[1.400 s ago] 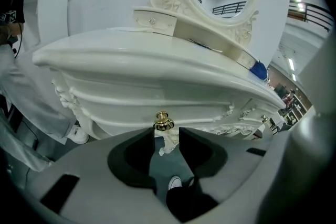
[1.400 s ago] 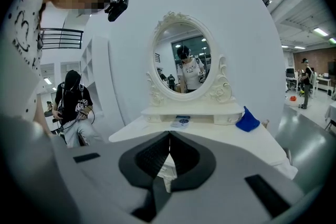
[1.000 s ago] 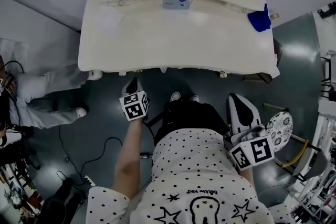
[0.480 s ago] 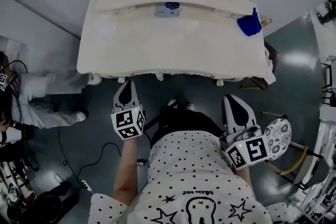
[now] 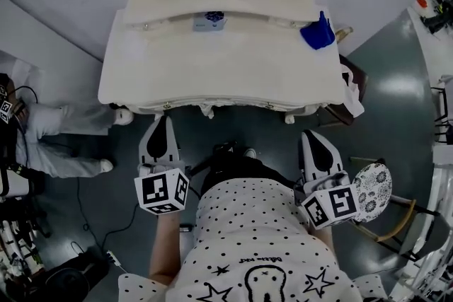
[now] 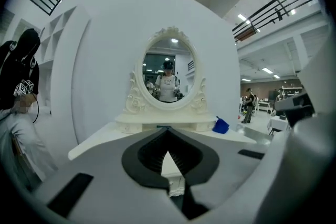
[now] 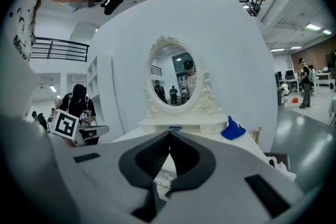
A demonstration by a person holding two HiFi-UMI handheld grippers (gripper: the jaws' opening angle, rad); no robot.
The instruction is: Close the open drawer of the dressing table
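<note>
Dressing table (image 5: 219,71): long axis laid left to right, just far of both tongs; left gripper (image 5: 161,125) is held nearer its front than right gripper (image 5: 312,136); all jaws pressed together, nothing gripped

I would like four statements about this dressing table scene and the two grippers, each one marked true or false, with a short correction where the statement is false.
1. The blue object lies on the right part of the dressing table. True.
2. The left gripper holds the blue object. False: its jaws are together with nothing between them, and it is apart from the table.
3. The table carries an oval mirror at its back. True.
4. The right gripper touches the table's front edge. False: it hangs short of that edge, with its jaws together and empty.
</note>
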